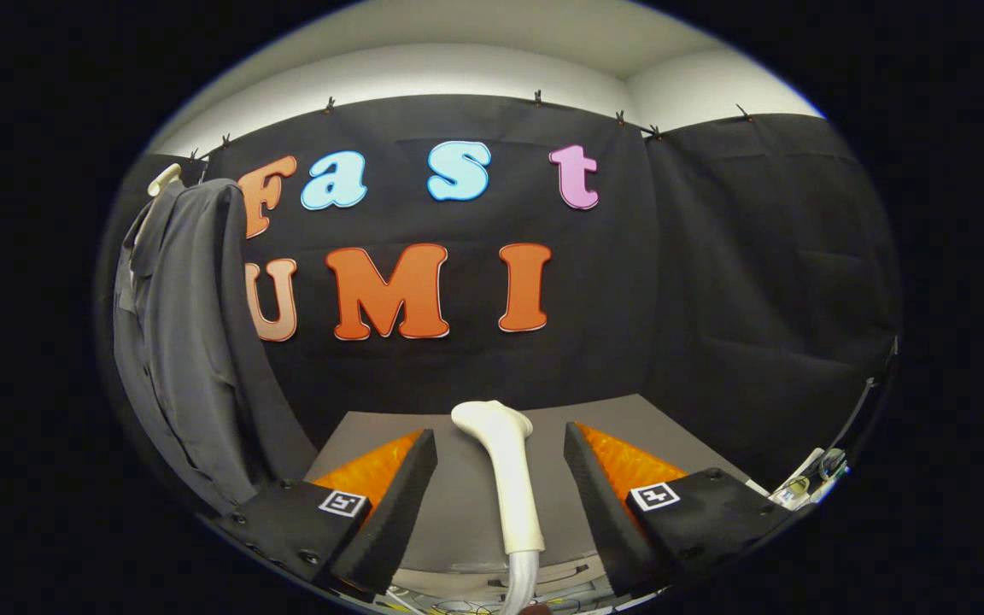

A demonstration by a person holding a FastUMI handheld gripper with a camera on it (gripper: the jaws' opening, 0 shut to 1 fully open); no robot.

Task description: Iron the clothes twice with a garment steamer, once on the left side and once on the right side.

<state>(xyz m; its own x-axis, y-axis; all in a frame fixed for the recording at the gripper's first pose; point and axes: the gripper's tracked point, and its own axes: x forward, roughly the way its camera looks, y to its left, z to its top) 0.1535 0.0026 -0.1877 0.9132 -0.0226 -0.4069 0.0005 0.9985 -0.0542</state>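
A white garment steamer point(509, 465) lies on the grey table point(629, 418), its handle running toward me and its head pointing at the back wall. My gripper point(500, 457) is open, one finger on each side of the handle with a gap to either finger. A grey shirt point(176, 342) hangs on a white hanger point(163, 179) to the left, beyond the left finger.
Black cloth walls close the booth behind and to the right of the table. Some small objects and cables point(808, 483) lie at the table's right edge. More cables point(475, 605) lie below the steamer's cord, close to me.
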